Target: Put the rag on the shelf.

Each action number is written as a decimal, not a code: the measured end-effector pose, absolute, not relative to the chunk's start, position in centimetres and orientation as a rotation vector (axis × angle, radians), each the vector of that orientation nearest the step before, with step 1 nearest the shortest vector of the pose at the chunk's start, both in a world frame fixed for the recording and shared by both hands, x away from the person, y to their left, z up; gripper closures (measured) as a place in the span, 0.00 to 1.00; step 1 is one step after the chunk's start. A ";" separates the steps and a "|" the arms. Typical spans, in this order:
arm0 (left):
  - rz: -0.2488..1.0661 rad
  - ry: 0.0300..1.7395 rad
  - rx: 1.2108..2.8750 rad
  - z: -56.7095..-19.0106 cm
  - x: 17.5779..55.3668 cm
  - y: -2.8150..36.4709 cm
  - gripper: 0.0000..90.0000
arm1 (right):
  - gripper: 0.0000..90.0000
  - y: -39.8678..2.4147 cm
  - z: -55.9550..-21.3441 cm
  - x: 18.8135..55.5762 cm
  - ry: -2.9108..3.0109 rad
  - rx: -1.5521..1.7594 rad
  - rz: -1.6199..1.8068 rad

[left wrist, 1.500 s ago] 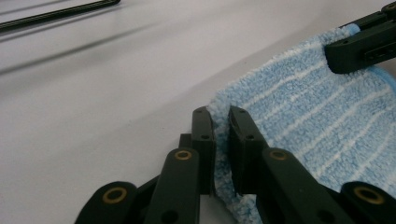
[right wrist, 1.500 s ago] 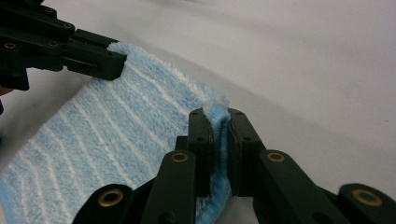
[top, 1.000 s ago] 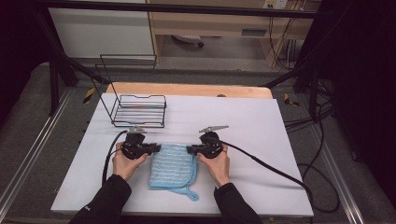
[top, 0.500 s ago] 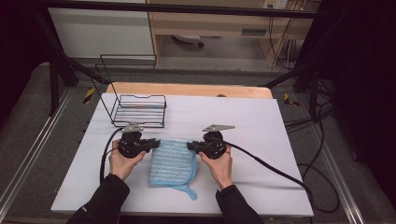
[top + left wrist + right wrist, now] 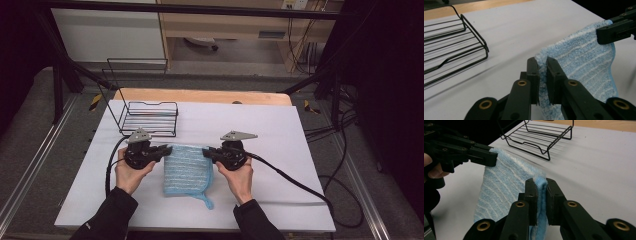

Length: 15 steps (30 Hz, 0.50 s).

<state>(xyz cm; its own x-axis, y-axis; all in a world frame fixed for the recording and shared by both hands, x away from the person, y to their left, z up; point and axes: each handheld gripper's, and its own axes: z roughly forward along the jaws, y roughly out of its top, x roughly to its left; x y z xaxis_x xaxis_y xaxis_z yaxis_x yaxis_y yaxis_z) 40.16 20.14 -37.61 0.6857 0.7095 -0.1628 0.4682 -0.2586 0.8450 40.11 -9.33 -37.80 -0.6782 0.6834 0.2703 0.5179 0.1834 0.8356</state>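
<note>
High view: a blue striped cloth (image 5: 187, 170) lies on the white table (image 5: 280, 135), directly between the two hand-held grippers. The left gripper (image 5: 165, 150) grips the cloth's far left corner; the right gripper (image 5: 207, 153) grips its far right corner. A black wire rack (image 5: 149, 118) stands beyond the left gripper, near but apart from the cloth.

Left gripper view: the jaws are pressed together on the cloth (image 5: 584, 65) edge, with the pile pinched between them. The held edge is raised off the table and runs across to the right gripper (image 5: 599, 33), which clamps the opposite corner. The rack (image 5: 451, 50) sits to the left on the table.

Right gripper view: the jaws are closed on a folded thickness of cloth (image 5: 504, 190) at the corner. The left gripper (image 5: 492, 157) pinches the other corner farther off, with the rack (image 5: 539, 137) behind it.

Key relation: the gripped far edge spans straight from one gripper to the other, crosswise to the person. The rest of the cloth extends from that edge toward the person and rests on the table, with a small loop at its near right corner. Both hands are equally near the cloth, one at each end of the held edge. Judgement: any lift, fold or carry requires both grippers to move together, keeping this edge taut. The rack lies ahead and to the left, closer to the left hand.
</note>
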 end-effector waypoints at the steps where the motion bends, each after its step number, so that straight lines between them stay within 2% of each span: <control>1: 0.312 0.914 1.907 -37.4 40.0 20.1 0.91 | 0.91 -9.4 -37.6 40.0 2.278 1.168 1.511; 15: 0.386 0.848 1.840 -34.9 38.5 20.0 0.91 | 0.91 -9.8 -34.7 38.5 2.194 1.071 1.549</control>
<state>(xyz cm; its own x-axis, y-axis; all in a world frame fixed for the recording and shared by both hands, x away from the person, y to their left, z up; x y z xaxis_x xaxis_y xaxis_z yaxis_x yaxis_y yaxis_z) 38.55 20.04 -34.89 0.6998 0.7047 -0.1167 0.3750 -0.2233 0.8997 38.50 -9.81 -34.72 -0.6987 0.6861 0.2028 0.4207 0.1647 0.8921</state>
